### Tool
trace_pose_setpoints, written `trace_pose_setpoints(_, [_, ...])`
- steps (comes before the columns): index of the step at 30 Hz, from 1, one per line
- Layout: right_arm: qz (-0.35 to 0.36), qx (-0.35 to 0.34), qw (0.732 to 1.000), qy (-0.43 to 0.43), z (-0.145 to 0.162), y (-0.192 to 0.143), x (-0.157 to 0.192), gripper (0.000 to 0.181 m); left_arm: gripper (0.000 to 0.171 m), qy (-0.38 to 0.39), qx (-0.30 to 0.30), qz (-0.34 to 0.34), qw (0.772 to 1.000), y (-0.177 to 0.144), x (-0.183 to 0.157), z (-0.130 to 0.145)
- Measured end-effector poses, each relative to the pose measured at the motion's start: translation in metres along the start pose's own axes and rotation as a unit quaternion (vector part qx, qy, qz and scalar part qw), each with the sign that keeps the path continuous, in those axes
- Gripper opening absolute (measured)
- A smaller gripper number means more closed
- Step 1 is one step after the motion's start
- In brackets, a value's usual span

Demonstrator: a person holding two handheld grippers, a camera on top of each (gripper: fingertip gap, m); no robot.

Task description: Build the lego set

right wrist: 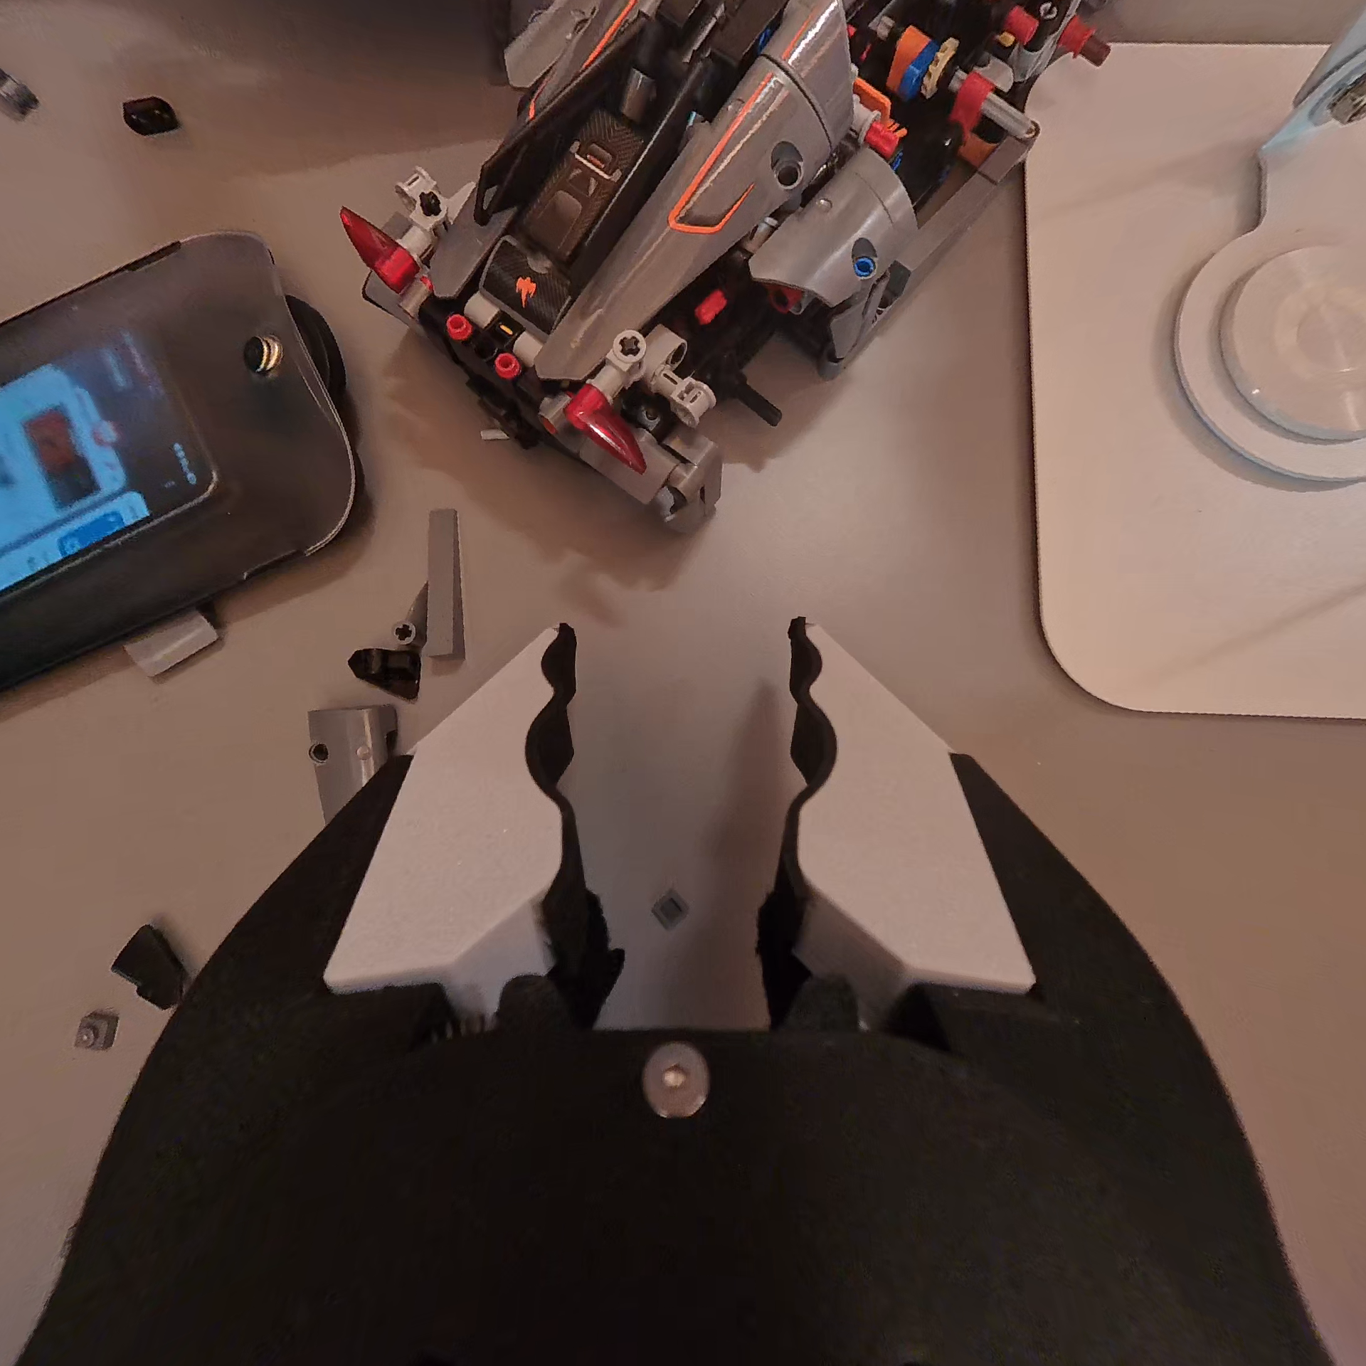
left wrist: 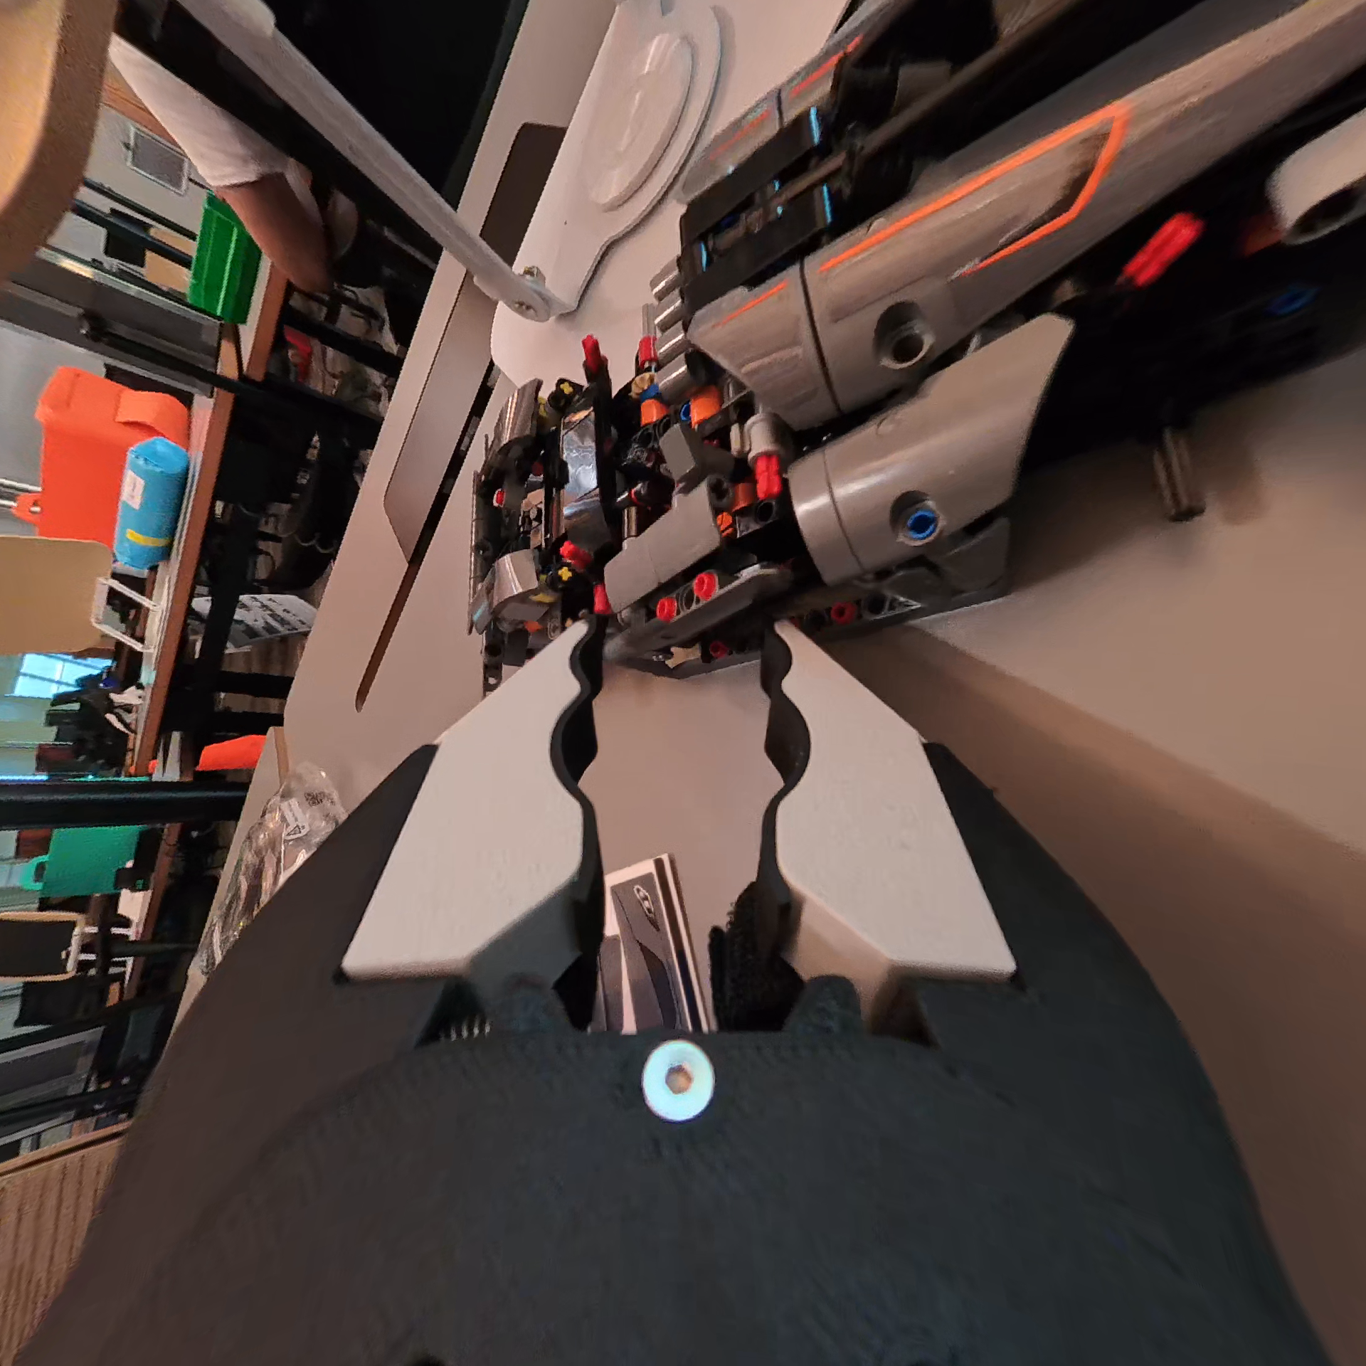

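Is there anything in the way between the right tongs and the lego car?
No, nothing visible. The right tongs are open and empty, and only bare table lies between them and the lego car. The loose grey pieces and the phone lie off to one side.

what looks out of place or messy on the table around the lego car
Nothing looks damaged. Loose pieces lie scattered left of the right gripper: a grey wedge plate, a black slope, a grey panel. The lego car sits at an angle to the white mat.
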State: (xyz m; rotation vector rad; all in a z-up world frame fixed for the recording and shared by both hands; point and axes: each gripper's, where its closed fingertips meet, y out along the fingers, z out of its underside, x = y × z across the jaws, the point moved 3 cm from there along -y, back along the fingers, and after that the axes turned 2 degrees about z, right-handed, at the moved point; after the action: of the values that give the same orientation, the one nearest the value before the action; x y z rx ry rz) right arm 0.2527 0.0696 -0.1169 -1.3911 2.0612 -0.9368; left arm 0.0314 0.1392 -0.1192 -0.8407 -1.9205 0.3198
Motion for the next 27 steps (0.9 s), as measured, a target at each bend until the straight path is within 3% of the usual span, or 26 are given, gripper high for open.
trace_pose_setpoints(10, [-0.001,0.001,1.000,-0.002,0.000,0.001,0.001,0.057,0.028,-0.028,-0.008,0.010,1.000,0.004,0.004,0.003])
trace_pose_setpoints(18, [0.000,0.001,1.000,-0.003,0.000,0.000,0.001,0.057,0.026,-0.117,-0.028,0.052,0.991,0.003,0.007,0.004])
trace_pose_setpoints(27, [-0.001,0.002,1.000,-0.003,0.000,0.001,0.001,0.057,0.026,-0.241,-0.056,0.123,0.961,0.003,0.012,0.006])
